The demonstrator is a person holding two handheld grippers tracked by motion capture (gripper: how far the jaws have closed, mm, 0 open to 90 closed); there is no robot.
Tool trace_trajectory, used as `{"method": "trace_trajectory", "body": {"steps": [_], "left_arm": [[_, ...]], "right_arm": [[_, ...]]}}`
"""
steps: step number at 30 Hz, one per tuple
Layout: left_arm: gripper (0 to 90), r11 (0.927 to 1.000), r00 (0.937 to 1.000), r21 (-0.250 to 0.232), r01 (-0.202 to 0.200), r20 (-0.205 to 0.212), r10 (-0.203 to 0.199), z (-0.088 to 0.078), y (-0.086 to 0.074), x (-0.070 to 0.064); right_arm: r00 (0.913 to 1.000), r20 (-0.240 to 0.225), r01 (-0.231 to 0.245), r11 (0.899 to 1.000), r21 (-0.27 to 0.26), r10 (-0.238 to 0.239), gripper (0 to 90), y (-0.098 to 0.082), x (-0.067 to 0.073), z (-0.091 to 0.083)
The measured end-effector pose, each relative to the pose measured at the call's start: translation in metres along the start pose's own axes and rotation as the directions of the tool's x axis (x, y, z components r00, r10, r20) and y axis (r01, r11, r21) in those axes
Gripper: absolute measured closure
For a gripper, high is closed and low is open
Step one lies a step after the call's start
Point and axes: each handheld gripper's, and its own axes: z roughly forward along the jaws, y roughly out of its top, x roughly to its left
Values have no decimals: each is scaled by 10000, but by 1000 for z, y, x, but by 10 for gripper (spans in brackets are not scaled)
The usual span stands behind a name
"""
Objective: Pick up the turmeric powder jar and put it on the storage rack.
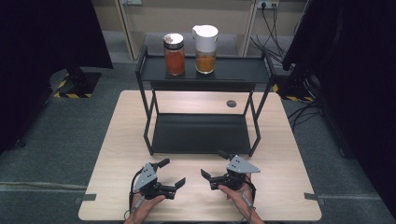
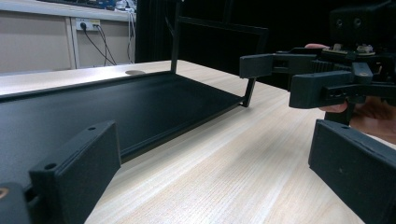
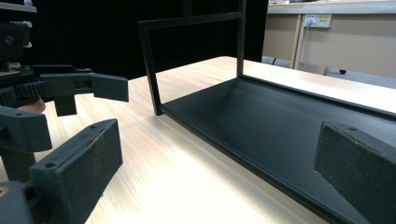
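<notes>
High view: the left gripper (image 1: 172, 172) and the right gripper (image 1: 214, 164) are resting low over the near edge of the wooden table (image 1: 112, 140), each held in a hand coming in from the bottom. Both are pointing inward at one another, jaws spread apart, nothing between them. Just beyond them a black two-tier rack (image 1: 201, 133) is standing on the table; its lower shelf is bare. On its upper shelf a jar with a dark lid (image 1: 174, 54), holding orange-red contents, is sitting just beside a jar with a white lid (image 1: 206, 49), holding yellower contents. Both jars are standing upright, well apart from the grippers.

Left gripper view: its own jaws are standing wide, with bare tabletop lying between them. The rack's lower shelf (image 2: 116, 107) is stretching off to the left. The right gripper (image 2: 280, 81) is facing in from the right, jaws parted.

Right gripper view: its own jaws are also gaping, holding nothing. The rack's lower shelf (image 3: 271, 121) is lying to the right, and the left gripper (image 3: 70, 112) is showing at the left, open-jawed.
</notes>
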Motion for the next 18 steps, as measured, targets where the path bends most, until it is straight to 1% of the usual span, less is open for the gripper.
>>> {"method": "trace_trajectory", "body": {"steps": [18], "left_arm": [[19, 10000, 10000, 32, 23, -19, -23, 0, 0, 0]], "right_arm": [[10000, 30, -85, 9999, 81, 85, 14, 0, -2, 0]]}}
